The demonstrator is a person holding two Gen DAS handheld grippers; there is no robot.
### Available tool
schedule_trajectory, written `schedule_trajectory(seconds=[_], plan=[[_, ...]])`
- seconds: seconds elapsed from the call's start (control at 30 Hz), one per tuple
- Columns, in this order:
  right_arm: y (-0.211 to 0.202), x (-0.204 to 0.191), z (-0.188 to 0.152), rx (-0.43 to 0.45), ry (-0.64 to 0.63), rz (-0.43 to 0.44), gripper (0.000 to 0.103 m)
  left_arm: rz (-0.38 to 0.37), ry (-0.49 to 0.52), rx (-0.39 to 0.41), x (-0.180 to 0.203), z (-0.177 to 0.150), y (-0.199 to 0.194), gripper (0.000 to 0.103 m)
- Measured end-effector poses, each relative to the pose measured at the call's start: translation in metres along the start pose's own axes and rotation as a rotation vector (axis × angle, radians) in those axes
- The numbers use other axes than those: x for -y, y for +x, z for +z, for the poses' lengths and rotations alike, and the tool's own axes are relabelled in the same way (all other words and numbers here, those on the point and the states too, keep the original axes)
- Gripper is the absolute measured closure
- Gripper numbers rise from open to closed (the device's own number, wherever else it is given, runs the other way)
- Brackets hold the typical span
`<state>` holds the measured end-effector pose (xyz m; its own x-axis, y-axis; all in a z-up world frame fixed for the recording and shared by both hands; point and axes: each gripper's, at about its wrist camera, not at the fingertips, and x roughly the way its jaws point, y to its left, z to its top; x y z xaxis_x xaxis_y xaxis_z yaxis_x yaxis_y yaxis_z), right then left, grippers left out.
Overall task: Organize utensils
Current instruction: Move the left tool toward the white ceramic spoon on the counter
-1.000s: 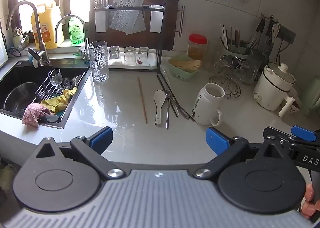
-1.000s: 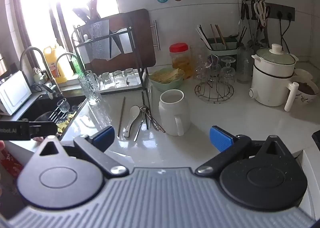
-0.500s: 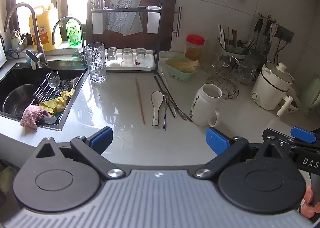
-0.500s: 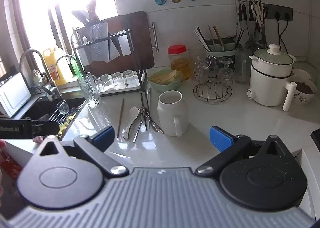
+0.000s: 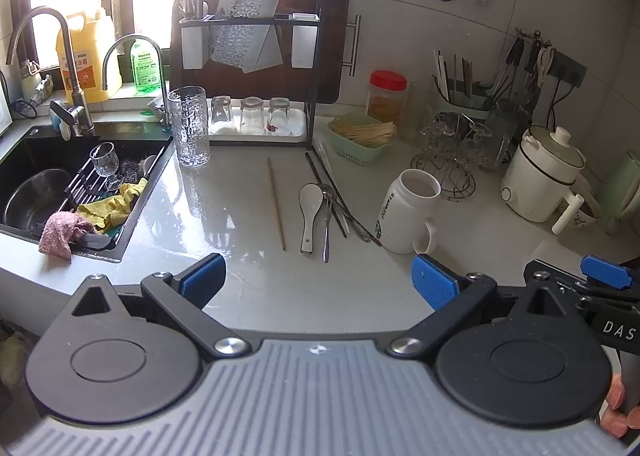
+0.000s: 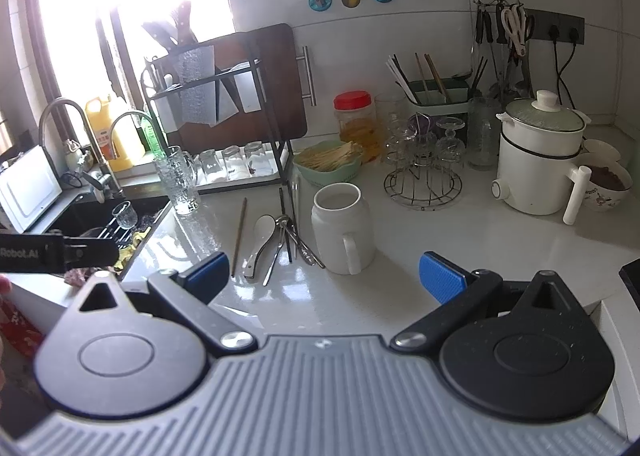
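Kitchen corner, window glare far left, white tiled wall behind. Pale glossy counter (image 5: 240, 288) across the whole near field, black sink (image 5: 24, 160) sunk into its left end. Dark dish rack (image 5: 244, 56) with upturned glasses at the far middle; white electric pot (image 5: 544, 176) far right; green cutlery holder (image 6: 436, 96) against the wall, already stocked with chopsticks. White mug (image 5: 404, 212) upright mid-counter, mouth open.

Left gripper (image 5: 316, 280) and right gripper (image 6: 324, 276): both spread wide, empty, hovering over the near edge of the counter, well short of the utensils.

Loose utensils just left of the mug: white ceramic spoon (image 5: 310, 212) lying flat, metal spoons and dark chopsticks (image 5: 326, 184) crossed in a bundle beside it, some tips touching the mug's base. Single wooden chopstick (image 5: 276, 204) apart, further left.

Likely step: reaching for a first piece. Best to start with something lying clear, the lone chopstick or the ceramic spoon's handle end, rather than the tangled bundle. Approach low, jaws straddling the shaft crosswise. Thin sticks on a slick surface probably slide, so close slowly. Keep the mug from being nudged.
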<state>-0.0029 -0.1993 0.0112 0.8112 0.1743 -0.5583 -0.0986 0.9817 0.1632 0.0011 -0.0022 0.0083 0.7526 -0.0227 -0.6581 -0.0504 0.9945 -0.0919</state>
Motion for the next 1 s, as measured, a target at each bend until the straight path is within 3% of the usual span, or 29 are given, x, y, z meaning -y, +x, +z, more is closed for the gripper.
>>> schedule_trajectory(seconds=[0.77,1.0], plan=[[-0.008,0.001,-0.003,0.033,-0.003,-0.005,0.000,-0.028,0.022,0.001,0.004,-0.004,0.001,0.002],[-0.015,0.004,-0.007,0.044,0.006,-0.021,0.000,-0.055,0.026,-0.032,0.010,-0.012,0.006,0.002]])
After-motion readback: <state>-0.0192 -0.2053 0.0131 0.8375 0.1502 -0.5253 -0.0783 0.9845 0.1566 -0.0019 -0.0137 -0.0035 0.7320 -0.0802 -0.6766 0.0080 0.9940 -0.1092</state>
